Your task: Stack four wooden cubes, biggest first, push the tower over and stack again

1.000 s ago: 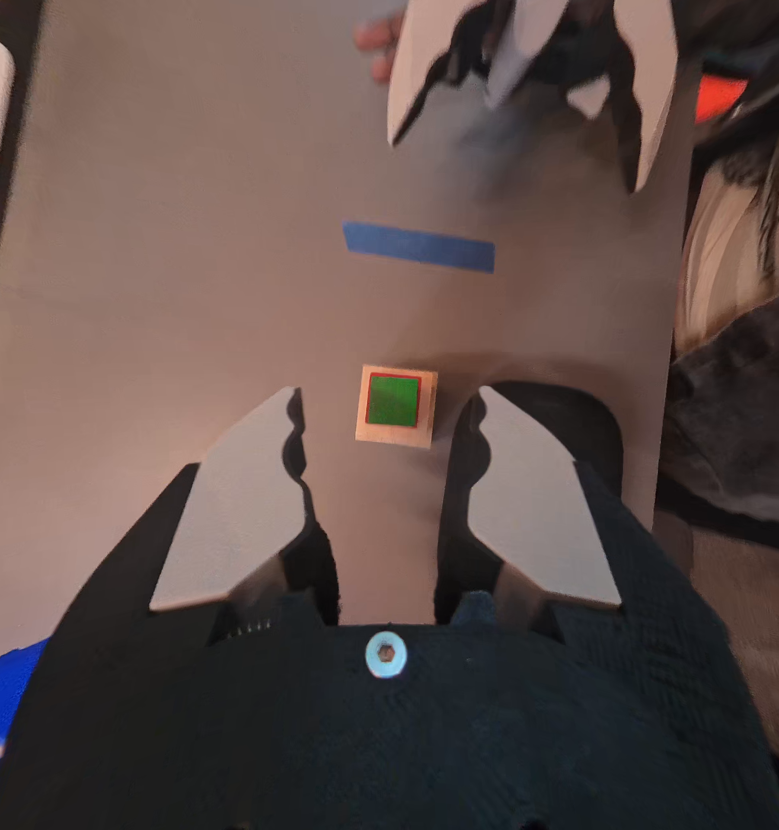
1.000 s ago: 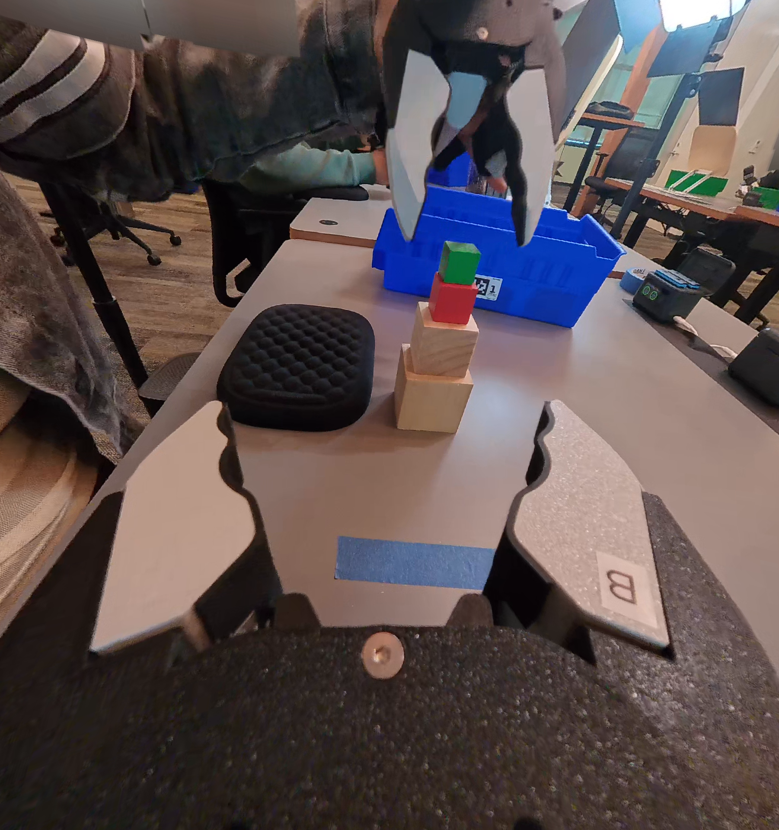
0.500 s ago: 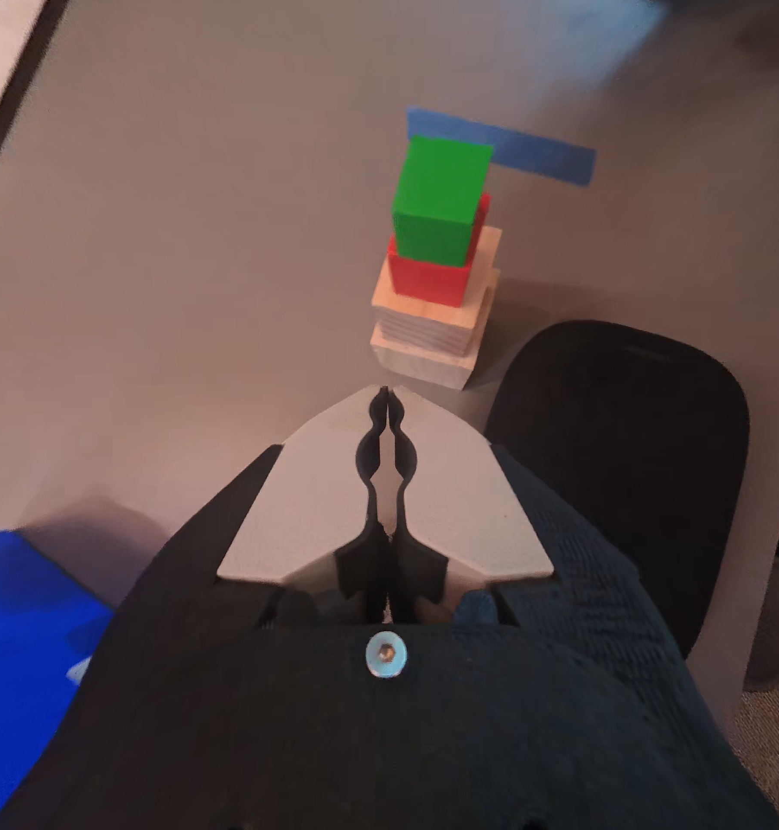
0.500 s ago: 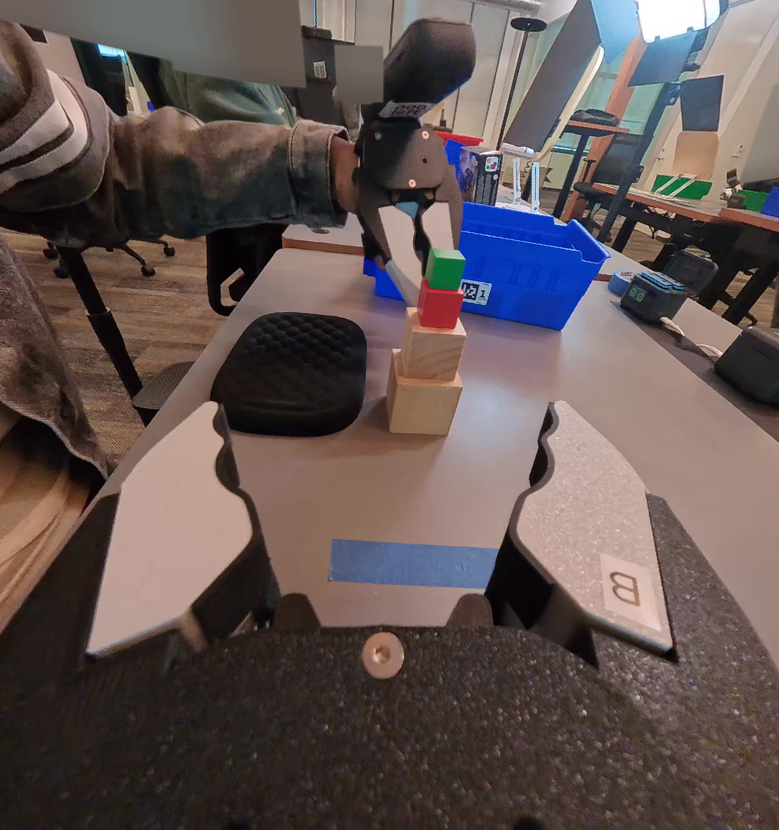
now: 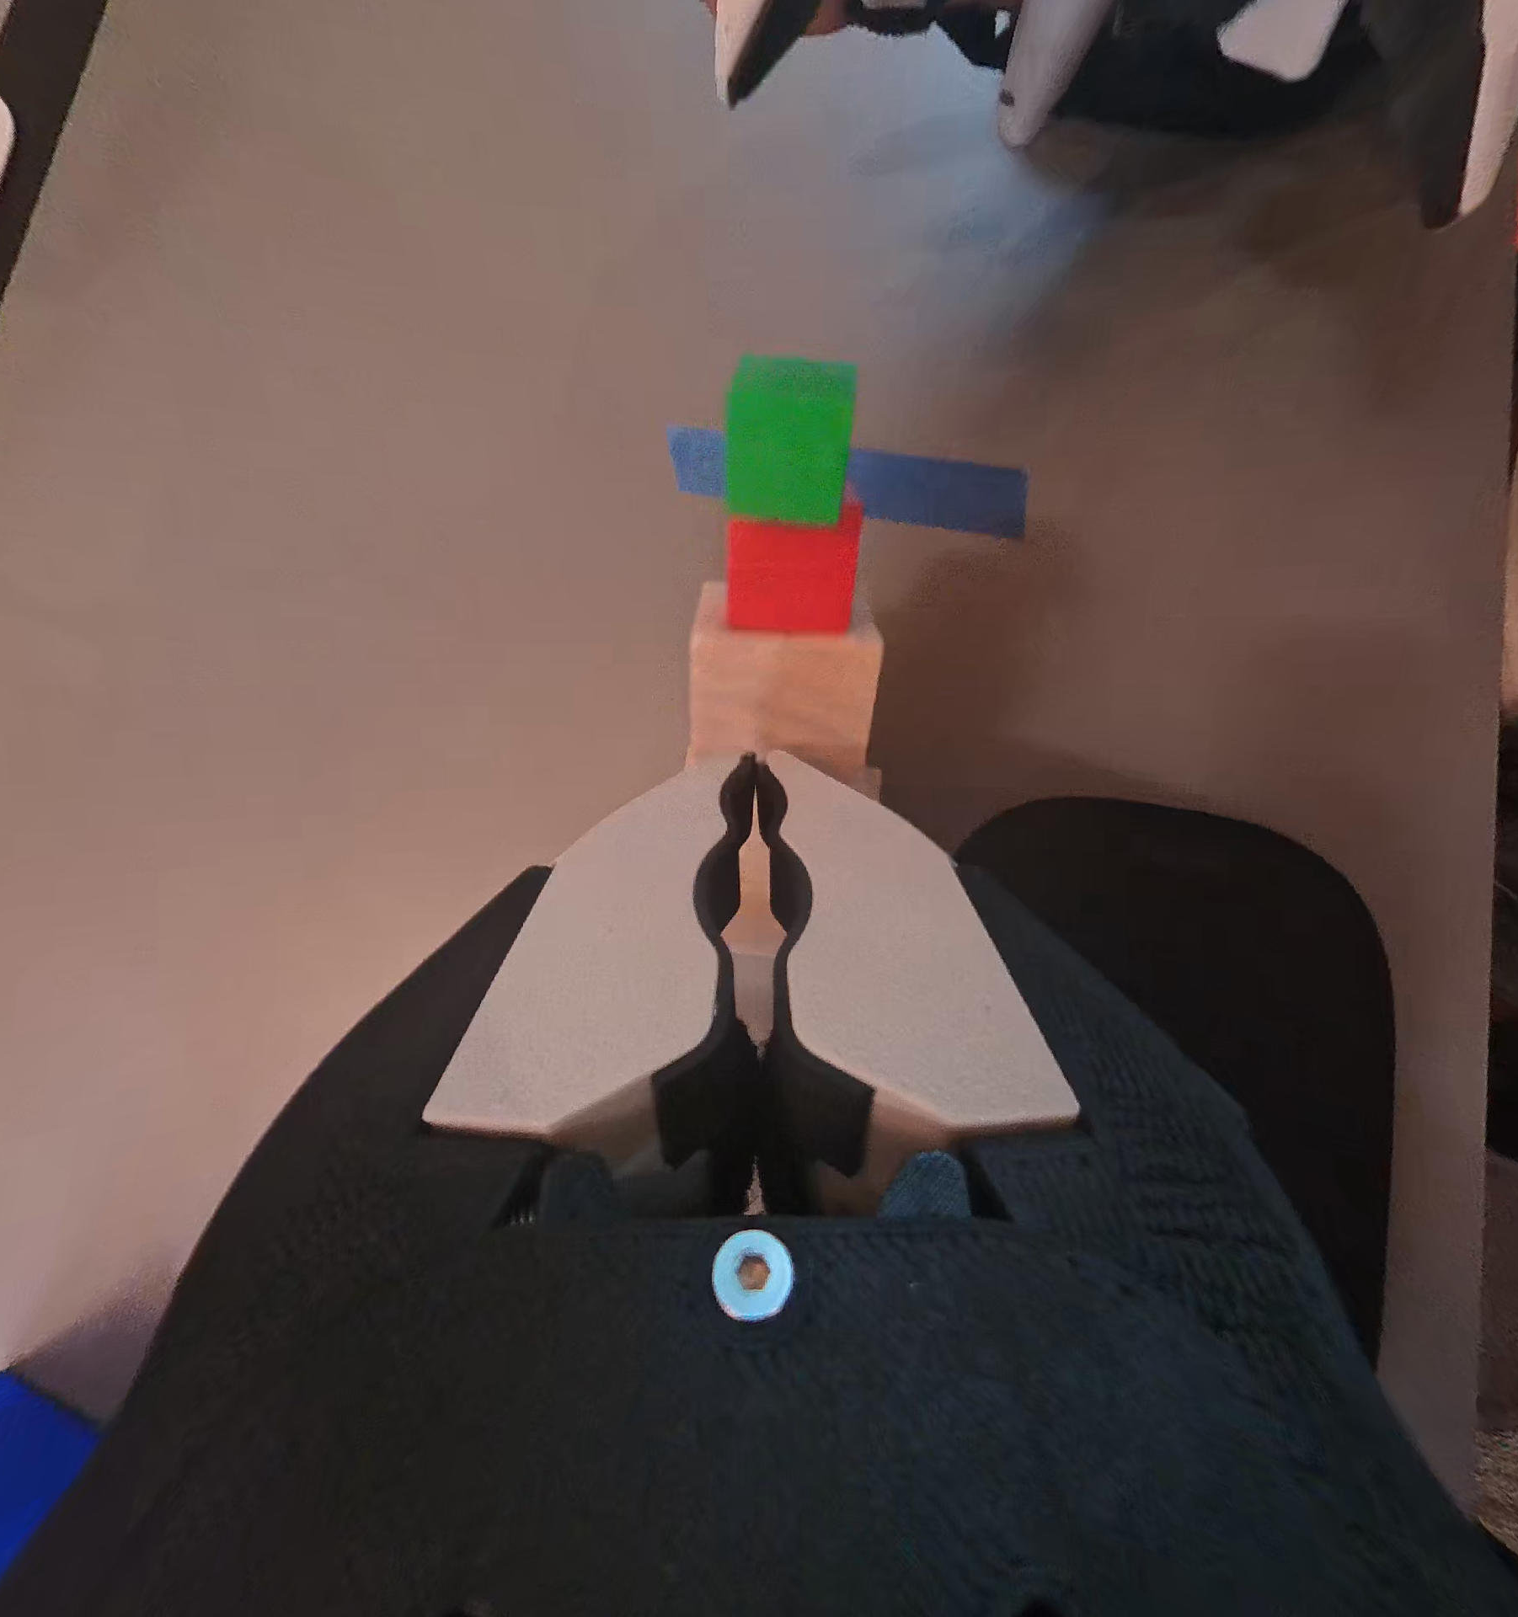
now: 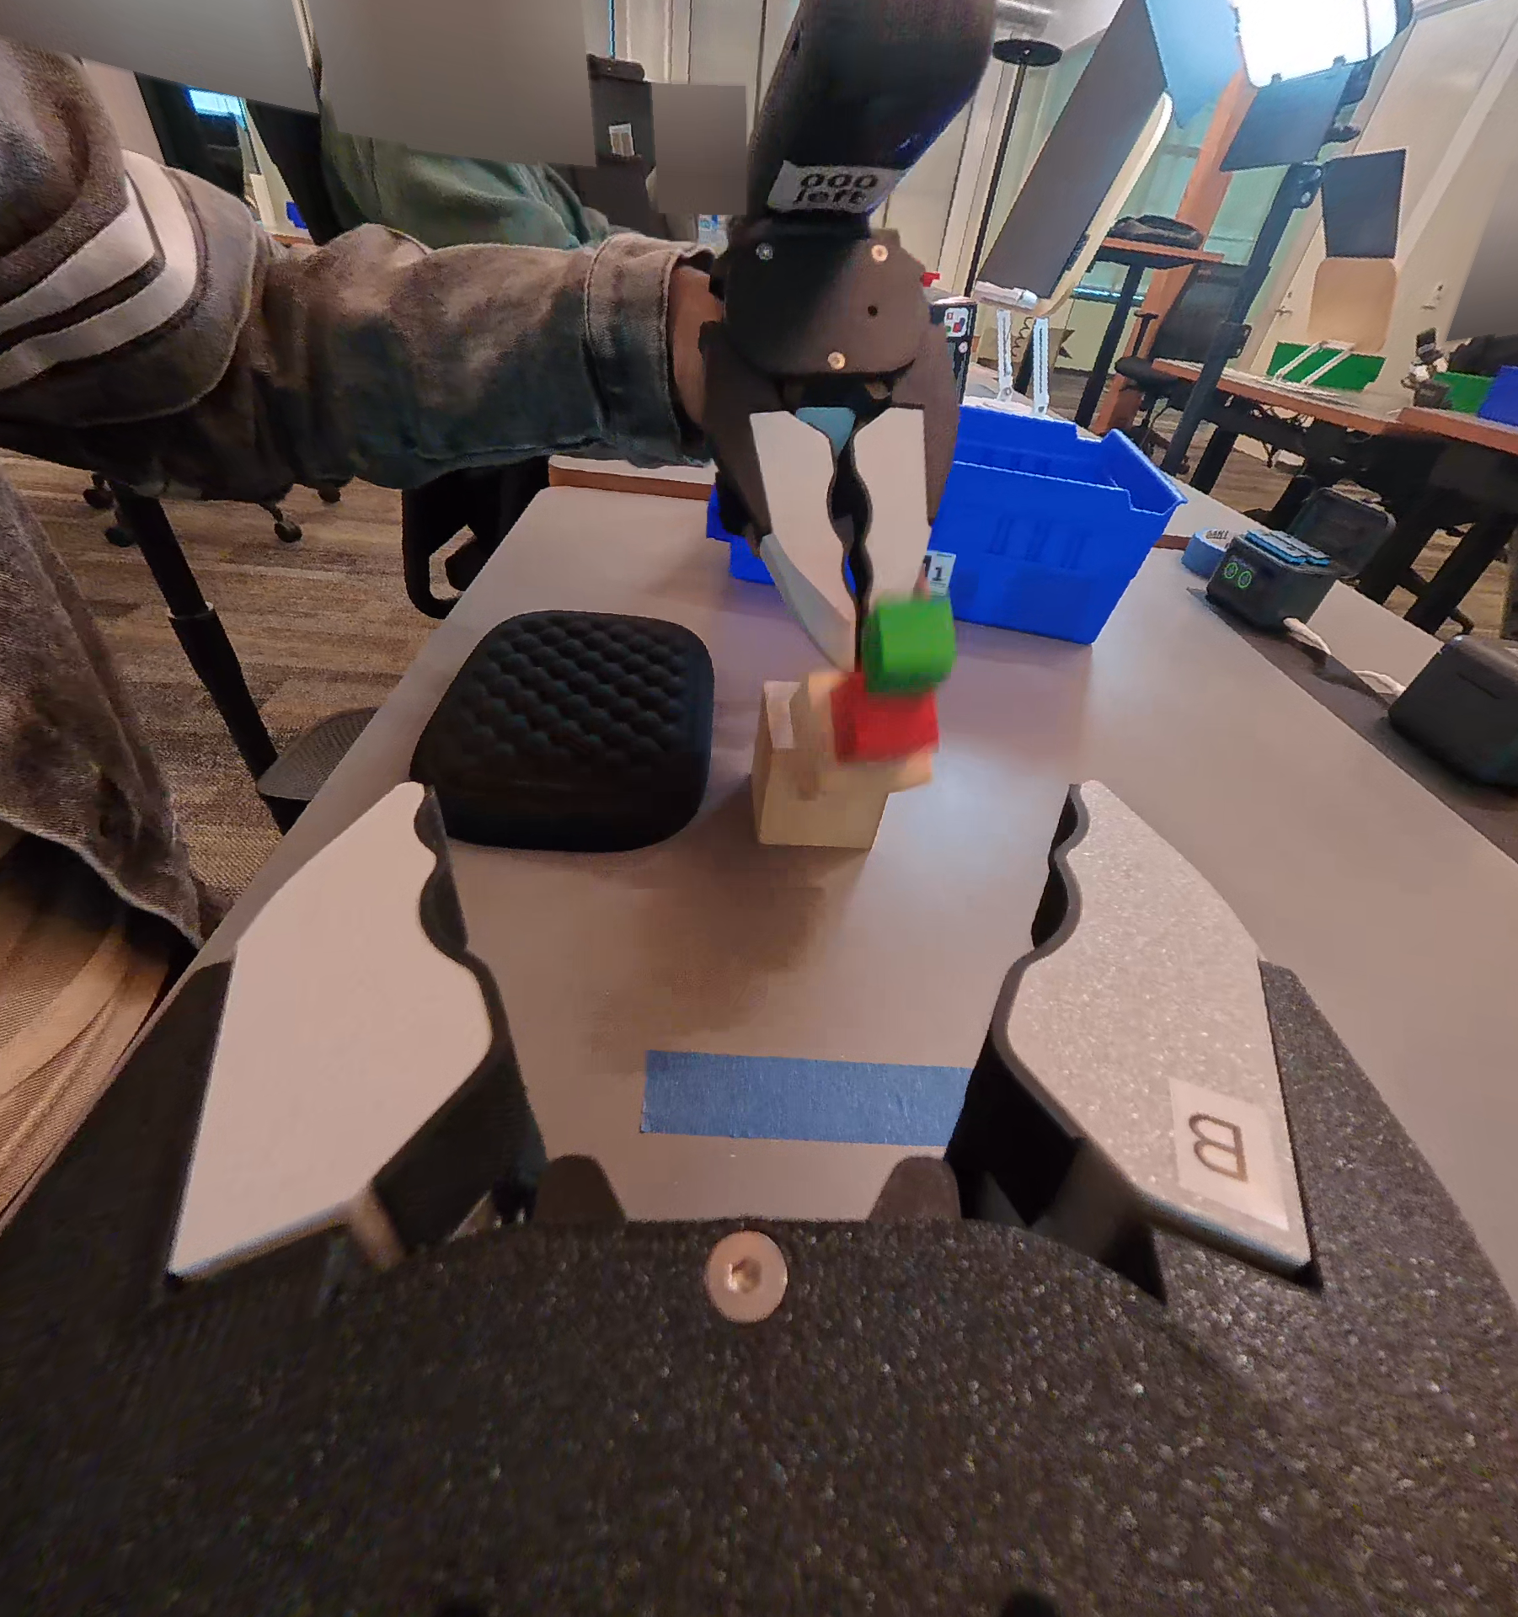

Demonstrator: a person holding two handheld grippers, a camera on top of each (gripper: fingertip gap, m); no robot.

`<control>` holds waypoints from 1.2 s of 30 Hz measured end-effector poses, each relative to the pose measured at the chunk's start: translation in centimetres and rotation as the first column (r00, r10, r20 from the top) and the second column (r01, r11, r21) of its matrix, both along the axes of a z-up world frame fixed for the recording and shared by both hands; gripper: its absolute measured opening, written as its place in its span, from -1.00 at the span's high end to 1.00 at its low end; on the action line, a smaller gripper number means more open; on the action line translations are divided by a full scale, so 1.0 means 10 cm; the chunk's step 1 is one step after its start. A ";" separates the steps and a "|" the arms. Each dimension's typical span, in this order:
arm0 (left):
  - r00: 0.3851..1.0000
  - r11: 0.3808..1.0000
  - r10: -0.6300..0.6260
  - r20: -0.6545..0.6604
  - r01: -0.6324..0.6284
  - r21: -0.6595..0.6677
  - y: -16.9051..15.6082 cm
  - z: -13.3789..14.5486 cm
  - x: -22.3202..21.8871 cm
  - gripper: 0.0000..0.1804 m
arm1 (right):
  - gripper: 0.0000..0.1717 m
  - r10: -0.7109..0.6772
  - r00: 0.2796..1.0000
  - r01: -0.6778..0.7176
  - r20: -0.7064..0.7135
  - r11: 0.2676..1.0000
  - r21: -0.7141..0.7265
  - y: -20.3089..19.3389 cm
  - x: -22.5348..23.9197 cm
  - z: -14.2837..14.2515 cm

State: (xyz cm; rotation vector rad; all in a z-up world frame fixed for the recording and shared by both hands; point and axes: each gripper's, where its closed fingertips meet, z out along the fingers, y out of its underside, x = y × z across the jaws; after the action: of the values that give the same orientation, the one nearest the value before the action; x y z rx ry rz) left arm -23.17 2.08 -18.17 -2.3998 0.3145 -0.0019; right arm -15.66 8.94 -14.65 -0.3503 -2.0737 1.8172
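Note:
The tower tips over on the grey table (image 6: 1176, 787). The big plain wooden cube (image 6: 812, 801) stands flat. The smaller plain cube (image 6: 904, 770), the red cube (image 6: 882, 722) and the green cube (image 6: 906, 643) lean and slide off to the right, blurred. My left gripper (image 6: 852, 652) is shut with nothing in it, and its tips sit against the upper cubes from behind. In the left wrist view its shut tips (image 5: 753, 770) are at the plain cube (image 5: 782, 691), below the red cube (image 5: 790, 573) and the green cube (image 5: 789, 437). My right gripper (image 6: 747, 840) is open and empty, well short of the tower.
A black padded cushion (image 6: 567, 726) lies left of the tower. A blue bin (image 6: 1044, 542) stands behind it. A blue tape strip (image 6: 804, 1098) marks the table near my right gripper. Dark boxes (image 6: 1482, 713) sit at the right. A person's sleeve (image 6: 344, 350) reaches in from the left.
My left gripper shut on air above the tower, came down behind it and moved into the upper cubes. The three upper cubes now lean and slide to the right in the right wrist view.

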 end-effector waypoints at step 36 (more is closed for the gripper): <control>0.990 0.900 -0.071 -0.120 0.012 -0.435 -0.18 -0.55 -0.05 -0.01 | -0.53 -0.004 1.000 0.004 0.013 1.000 0.018 0.00 -0.02 -0.05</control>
State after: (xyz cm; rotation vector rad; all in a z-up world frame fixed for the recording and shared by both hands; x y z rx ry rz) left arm -23.65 0.25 -23.62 -2.8435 0.4692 0.0768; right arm -15.88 8.92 -15.15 -0.3621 -2.0957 1.7973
